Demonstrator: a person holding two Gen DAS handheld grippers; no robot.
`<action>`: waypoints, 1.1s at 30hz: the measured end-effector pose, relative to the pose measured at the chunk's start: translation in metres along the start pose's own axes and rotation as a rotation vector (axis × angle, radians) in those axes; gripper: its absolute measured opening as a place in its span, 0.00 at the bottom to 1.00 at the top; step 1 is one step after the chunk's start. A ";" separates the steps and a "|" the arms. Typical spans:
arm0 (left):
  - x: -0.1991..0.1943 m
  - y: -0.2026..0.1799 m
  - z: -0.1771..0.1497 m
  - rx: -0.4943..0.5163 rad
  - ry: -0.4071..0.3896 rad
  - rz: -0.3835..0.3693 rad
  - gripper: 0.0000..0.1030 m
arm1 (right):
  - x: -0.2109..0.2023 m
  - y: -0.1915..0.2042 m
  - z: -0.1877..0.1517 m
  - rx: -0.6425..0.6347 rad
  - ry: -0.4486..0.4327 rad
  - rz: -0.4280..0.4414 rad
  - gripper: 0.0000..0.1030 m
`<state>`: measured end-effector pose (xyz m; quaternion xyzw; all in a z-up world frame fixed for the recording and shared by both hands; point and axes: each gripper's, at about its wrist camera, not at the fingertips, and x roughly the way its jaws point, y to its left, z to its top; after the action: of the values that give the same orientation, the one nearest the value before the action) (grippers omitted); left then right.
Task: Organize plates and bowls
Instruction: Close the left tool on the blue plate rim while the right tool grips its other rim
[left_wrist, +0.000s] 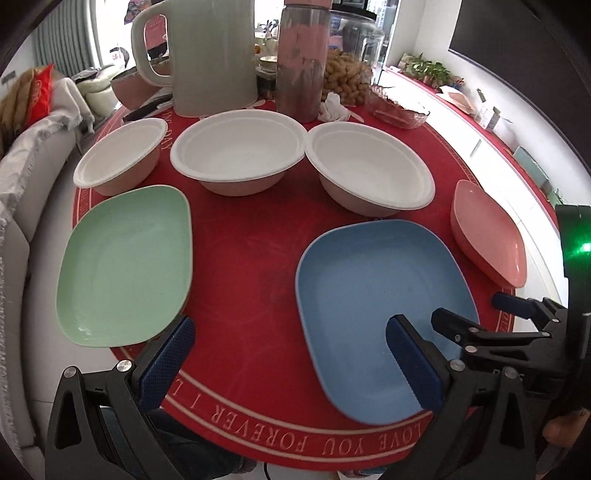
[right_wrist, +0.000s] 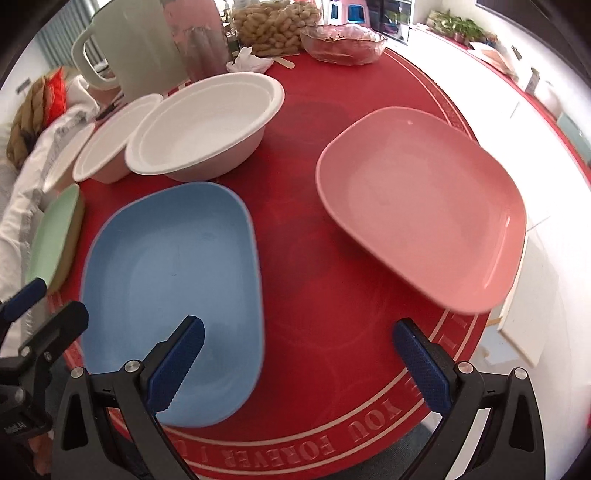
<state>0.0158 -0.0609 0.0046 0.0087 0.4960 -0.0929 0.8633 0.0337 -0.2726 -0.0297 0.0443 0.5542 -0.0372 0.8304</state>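
The left tongs hang with their blue pads wide apart and nothing between them, low over the near edge of the round desk with its red cloth. One pad sits just past the near corner of the green plate; the other overlaps the near part of the blue plate, though contact cannot be confirmed. The right tongs are likewise spread and empty, one pad over the blue plate's near rim, the other above bare red cloth short of the pink plate.

The three plates lie apart along the near side of the desk: green to the left, blue in the middle, pink at the right edge. Behind them stand three white paper bowls, upright and side by side, their rims close or touching. Further back are a pale green jug, a pink bottle, a jar of peanuts and a glass dish.

Nothing appears stacked yet, so the task seems at its opening: choosing a first piece. The blue plate is nearest both tongs. The likely next move calls for one pad under a shallow rim and one over it, a firm pinch, then a level lift onto a neighbouring plate. The bowls look light and may slide when nudged.
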 end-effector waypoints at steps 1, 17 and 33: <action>0.002 -0.002 0.003 0.002 0.000 0.006 1.00 | 0.002 -0.001 0.002 -0.011 -0.003 -0.019 1.00; 0.038 -0.002 0.005 -0.039 0.095 0.039 1.00 | 0.003 -0.006 0.001 -0.072 -0.082 -0.012 1.00; 0.041 -0.005 0.004 -0.016 0.062 0.056 0.99 | -0.008 0.016 0.002 -0.193 -0.111 0.057 0.60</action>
<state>0.0387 -0.0724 -0.0285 0.0186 0.5227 -0.0646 0.8499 0.0348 -0.2565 -0.0211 -0.0223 0.5068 0.0373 0.8609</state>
